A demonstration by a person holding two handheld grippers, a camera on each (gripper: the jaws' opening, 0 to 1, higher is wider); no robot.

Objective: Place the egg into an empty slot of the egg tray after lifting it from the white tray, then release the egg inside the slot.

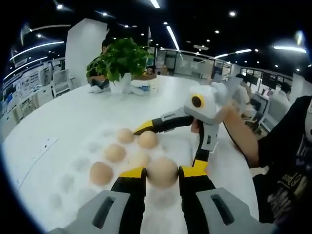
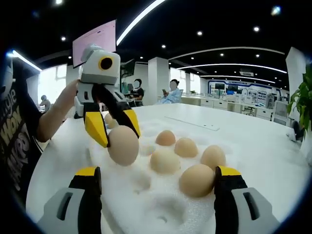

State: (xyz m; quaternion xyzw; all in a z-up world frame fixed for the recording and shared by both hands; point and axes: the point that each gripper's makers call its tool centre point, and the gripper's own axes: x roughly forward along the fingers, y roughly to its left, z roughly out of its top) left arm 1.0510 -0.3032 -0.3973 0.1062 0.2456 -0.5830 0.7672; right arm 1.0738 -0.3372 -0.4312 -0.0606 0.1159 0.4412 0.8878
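Note:
My left gripper (image 1: 163,171) is shut on a tan egg (image 1: 162,173), held just above the white moulded egg tray (image 1: 73,180). Several other eggs (image 1: 115,152) sit in slots to the left and beyond it. In the right gripper view the same held egg (image 2: 123,145) hangs in the left gripper (image 2: 117,130) over the tray's left part (image 2: 161,207). Several eggs (image 2: 186,147) rest in slots to the right. My right gripper (image 2: 158,171) is open wide, low over the tray, with an egg (image 2: 196,180) close to its right finger. In the left gripper view the right gripper (image 1: 171,143) is on the far side of the tray.
The tray lies on a large white table (image 1: 73,112). A potted plant (image 1: 122,58) stands at its far side, with a person seated behind it. A flat sheet (image 1: 36,156) lies to the left. A person's forearm (image 1: 243,136) reaches in from the right. Seated people (image 2: 173,92) are in the background.

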